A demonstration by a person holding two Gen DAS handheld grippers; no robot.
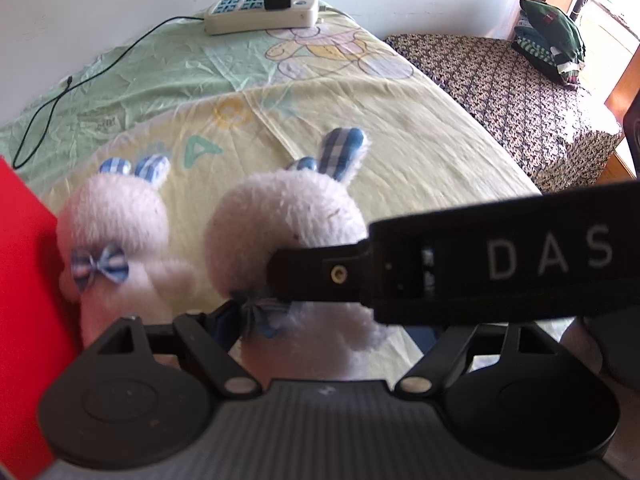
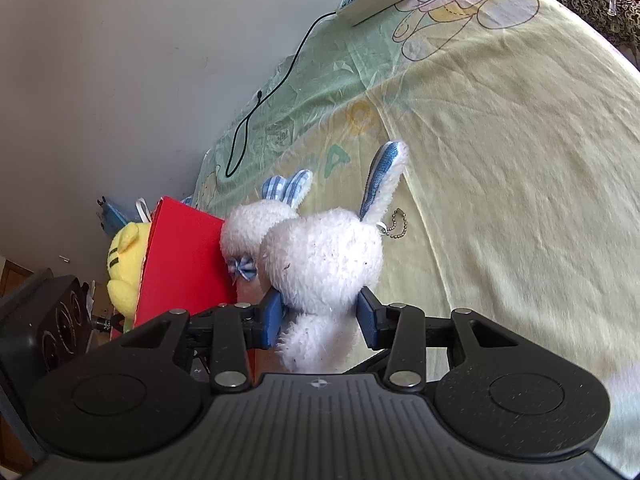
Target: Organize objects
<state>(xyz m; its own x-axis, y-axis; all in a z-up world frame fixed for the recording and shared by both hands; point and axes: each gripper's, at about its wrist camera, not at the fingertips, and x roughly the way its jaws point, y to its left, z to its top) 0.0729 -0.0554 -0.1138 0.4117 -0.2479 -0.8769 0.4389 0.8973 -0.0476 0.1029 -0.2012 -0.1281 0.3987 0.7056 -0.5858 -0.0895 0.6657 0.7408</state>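
Right gripper pinches a white plush rabbit; left gripper sits low, its fingers hidden.

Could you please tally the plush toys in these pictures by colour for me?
White plush rabbits: 2 (held one, other)
Yellow plush toy: 1
Total: 3

A home bedroom: a bed with a cartoon-print sheet against a white wall, a power strip at its far edge, folded clothes far right.
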